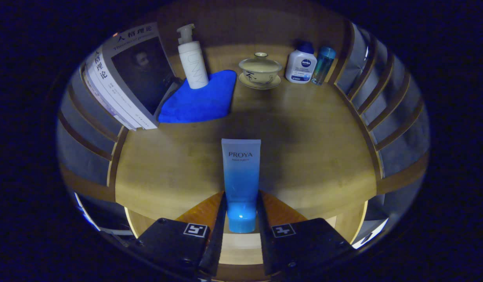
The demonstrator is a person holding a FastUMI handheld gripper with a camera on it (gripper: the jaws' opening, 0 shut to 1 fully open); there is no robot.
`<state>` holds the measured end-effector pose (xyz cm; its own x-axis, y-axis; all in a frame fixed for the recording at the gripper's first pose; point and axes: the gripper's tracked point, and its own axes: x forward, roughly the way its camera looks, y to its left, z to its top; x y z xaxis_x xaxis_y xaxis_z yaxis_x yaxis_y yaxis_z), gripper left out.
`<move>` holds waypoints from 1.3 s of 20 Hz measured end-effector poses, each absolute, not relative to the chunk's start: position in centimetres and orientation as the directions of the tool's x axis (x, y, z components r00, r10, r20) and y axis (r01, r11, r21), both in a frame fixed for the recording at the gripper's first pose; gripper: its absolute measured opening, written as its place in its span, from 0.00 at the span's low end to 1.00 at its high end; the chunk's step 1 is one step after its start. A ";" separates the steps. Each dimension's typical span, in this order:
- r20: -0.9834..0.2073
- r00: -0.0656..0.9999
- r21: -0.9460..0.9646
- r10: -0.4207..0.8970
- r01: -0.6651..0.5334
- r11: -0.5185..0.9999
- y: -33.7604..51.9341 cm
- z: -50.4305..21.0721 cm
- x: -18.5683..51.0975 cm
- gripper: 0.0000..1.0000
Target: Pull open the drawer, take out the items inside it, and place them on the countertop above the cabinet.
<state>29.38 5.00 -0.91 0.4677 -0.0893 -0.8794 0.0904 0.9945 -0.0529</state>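
Note:
A blue tube [241, 172] with a blue cap stands cap-down between my fingers, its flat end pointing up and away over the wooden countertop [312, 156]. My gripper [241, 213] is shut on the blue tube near its cap, both fingers pressing its sides. Below the fingers I see the countertop's front edge and a pale strip of cabinet; whether that strip is the drawer I cannot tell.
At the back stand a white pump bottle [192, 58] on a blue cloth [200, 100], a lidded tea bowl on a saucer [260, 71], a white bottle with a blue cap [301, 64] and a slim blue bottle [323, 64]. A book [129, 76] leans at the left. Slatted walls flank both sides.

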 end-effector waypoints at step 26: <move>-0.666 0.744 0.022 0.057 -0.057 0.998 8.0 6.2 17.4 0.71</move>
